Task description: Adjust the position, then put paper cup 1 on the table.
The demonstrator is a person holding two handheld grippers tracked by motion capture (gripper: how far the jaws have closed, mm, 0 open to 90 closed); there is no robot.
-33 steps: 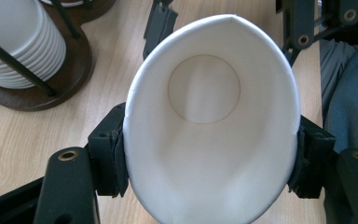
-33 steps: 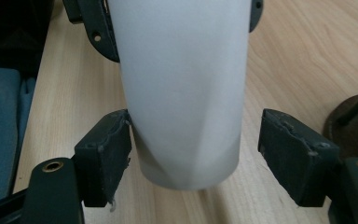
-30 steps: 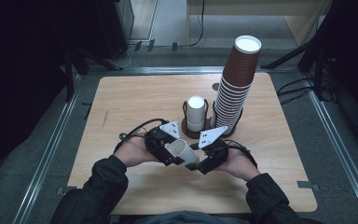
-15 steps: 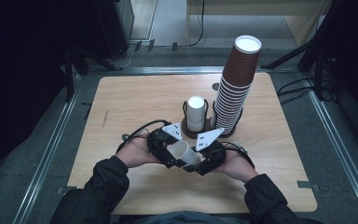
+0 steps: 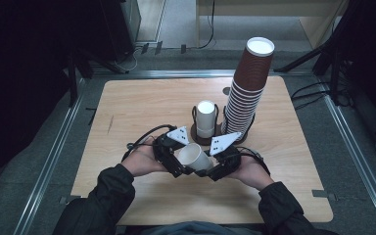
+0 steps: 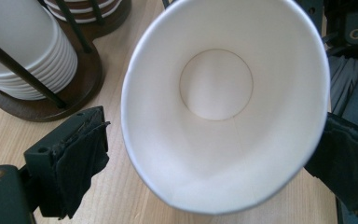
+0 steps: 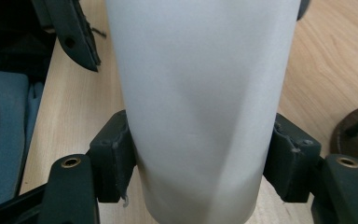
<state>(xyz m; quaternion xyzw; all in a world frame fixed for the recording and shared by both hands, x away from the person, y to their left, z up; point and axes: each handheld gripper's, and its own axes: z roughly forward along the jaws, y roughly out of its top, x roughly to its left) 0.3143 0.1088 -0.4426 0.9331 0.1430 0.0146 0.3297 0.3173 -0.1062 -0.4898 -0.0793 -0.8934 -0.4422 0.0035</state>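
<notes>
A white paper cup [image 5: 194, 157] is held on its side just above the tabletop [image 5: 127, 112], between the two grippers, near the person's edge. The left gripper's [image 5: 174, 157] jaws have just been opening — in the left gripper view the cup's rim [image 6: 223, 105] sits between them, but the left pad [image 6: 81, 163] stands clear of it; a second ago, in the high view, these jaws were closed on the cup. The right gripper [image 5: 220, 164] is clamped on the cup's body [image 7: 200, 107], both pads pressing the wall. Judged as a handover: the cup now rests with the right gripper alone. Behind stand a wooden cup holder [image 5: 198, 132] with white cups [image 5: 206, 117] and a tall brown cup stack [image 5: 247, 88]. No brand, label or writing can be read.
</notes>
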